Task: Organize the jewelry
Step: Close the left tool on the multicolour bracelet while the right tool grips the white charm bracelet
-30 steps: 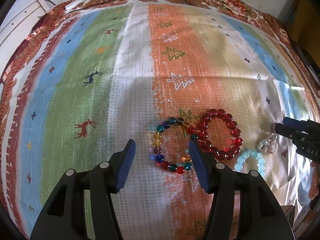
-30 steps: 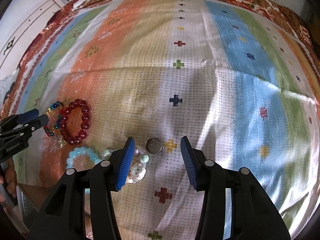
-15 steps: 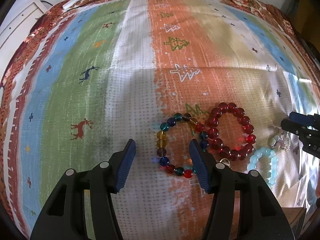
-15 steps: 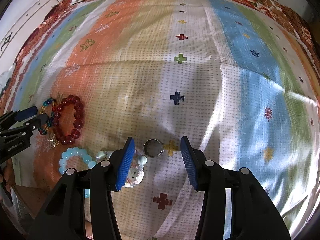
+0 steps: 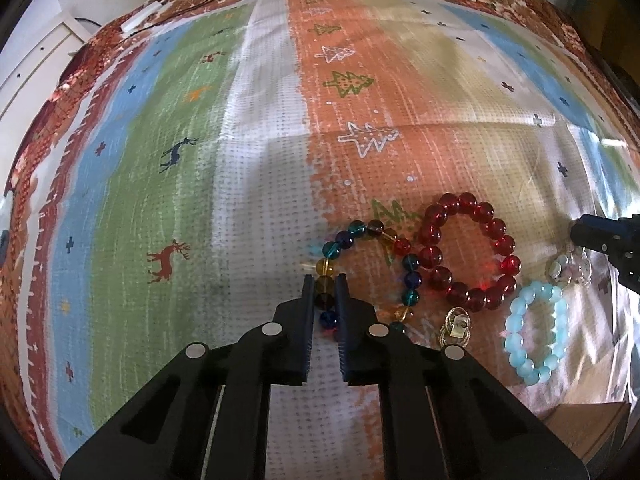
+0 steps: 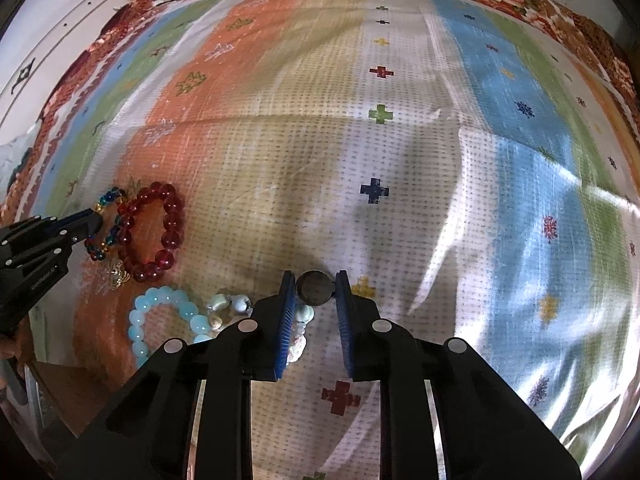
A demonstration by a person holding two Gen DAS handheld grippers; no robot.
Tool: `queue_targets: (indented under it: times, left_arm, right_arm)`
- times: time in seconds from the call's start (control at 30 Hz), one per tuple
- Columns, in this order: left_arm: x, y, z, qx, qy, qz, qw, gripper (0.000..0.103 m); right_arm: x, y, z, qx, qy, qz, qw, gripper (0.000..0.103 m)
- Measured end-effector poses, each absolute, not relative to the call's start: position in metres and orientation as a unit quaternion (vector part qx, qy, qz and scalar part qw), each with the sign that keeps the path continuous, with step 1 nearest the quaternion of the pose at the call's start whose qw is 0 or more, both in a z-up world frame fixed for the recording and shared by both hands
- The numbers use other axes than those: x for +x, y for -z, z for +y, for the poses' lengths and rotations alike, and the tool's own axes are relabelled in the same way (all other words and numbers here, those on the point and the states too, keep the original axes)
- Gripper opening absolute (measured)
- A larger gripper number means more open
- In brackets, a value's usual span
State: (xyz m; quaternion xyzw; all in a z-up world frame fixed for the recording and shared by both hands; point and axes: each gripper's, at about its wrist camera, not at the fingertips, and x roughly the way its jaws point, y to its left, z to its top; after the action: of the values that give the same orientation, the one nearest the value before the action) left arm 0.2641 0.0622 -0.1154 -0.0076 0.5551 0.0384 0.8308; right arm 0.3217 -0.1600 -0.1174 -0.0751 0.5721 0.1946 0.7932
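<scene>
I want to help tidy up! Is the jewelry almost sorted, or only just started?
Only just started. Nothing looks put away yet: every piece lies on the cloth. In hand: the left tongs pinch the rainbow bracelet, and the right tongs are closing around the ring. Left: the red bracelet, blue bracelet, gold charm and white beads.

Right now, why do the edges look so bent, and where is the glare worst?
Both views curve from a fisheye lens, with black corners. Left wrist view: the glossy striped patterned tablecloth blurs toward the top, and the dark red glass-bead bracelet throws red glints. Right wrist view: white glare washes the cloth's lower right, and a soft grey shadow crosses the middle.
</scene>
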Motion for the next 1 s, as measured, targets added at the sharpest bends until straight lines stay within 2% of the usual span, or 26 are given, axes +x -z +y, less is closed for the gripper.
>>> queue_targets:
  times: [1.0]
  left_arm:
    - [0.228, 0.062, 0.068, -0.064, -0.024, 0.497, 0.865, 0.009]
  right_arm:
    - [0.294, 0.08, -0.158, -0.074, -0.203, 0.522, 0.825, 0.02]
